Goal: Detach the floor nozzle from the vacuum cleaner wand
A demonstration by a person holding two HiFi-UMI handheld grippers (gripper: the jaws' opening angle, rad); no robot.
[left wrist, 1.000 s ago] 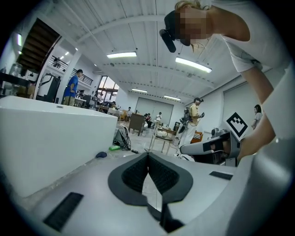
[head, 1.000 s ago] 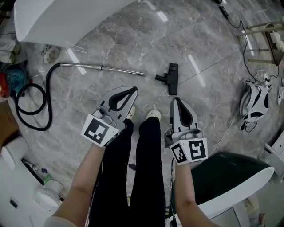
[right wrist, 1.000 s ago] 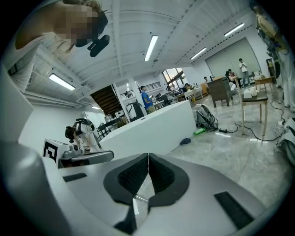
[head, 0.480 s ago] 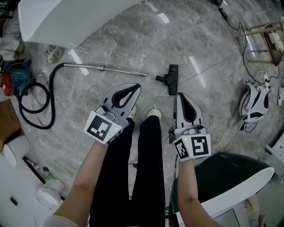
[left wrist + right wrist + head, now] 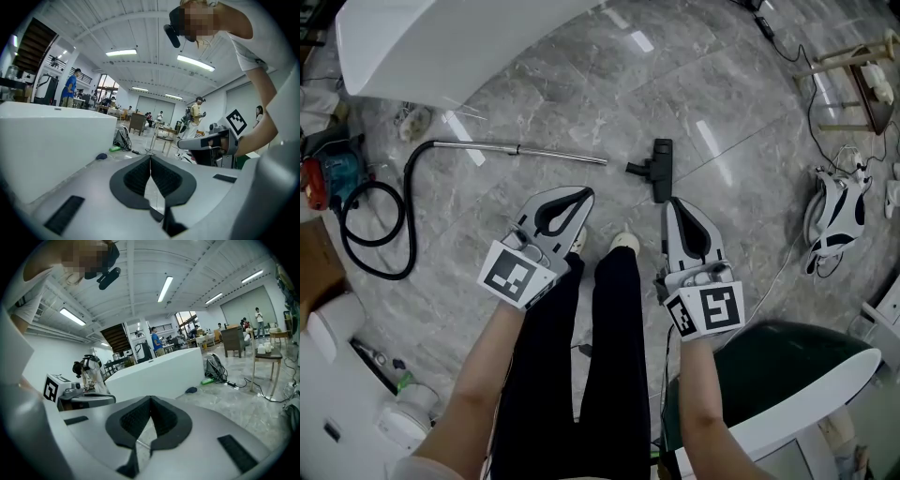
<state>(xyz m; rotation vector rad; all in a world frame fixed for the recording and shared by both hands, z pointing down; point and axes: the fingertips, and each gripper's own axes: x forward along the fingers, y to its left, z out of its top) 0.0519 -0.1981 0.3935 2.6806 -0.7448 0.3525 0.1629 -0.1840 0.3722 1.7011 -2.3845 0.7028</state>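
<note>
- The floor nozzle (image 5: pixel 659 169) lies on the grey stone floor (image 5: pixel 581 84), ahead of the person's shoe (image 5: pixel 624 241). It is near the bare end of the wand (image 5: pixel 520 148) but apart from it, with floor showing between them.
- The wand lies flat, and its other end runs into the black hose (image 5: pixel 370 225) looped toward the floor's left side.
- The left gripper (image 5: pixel 579 194) and right gripper (image 5: pixel 669 202) hover well above the floor, both clenched on nothing.
- The detaching looks finished. The next move likely calls for no grasp, only keeping both hands clear of the parts.
</note>
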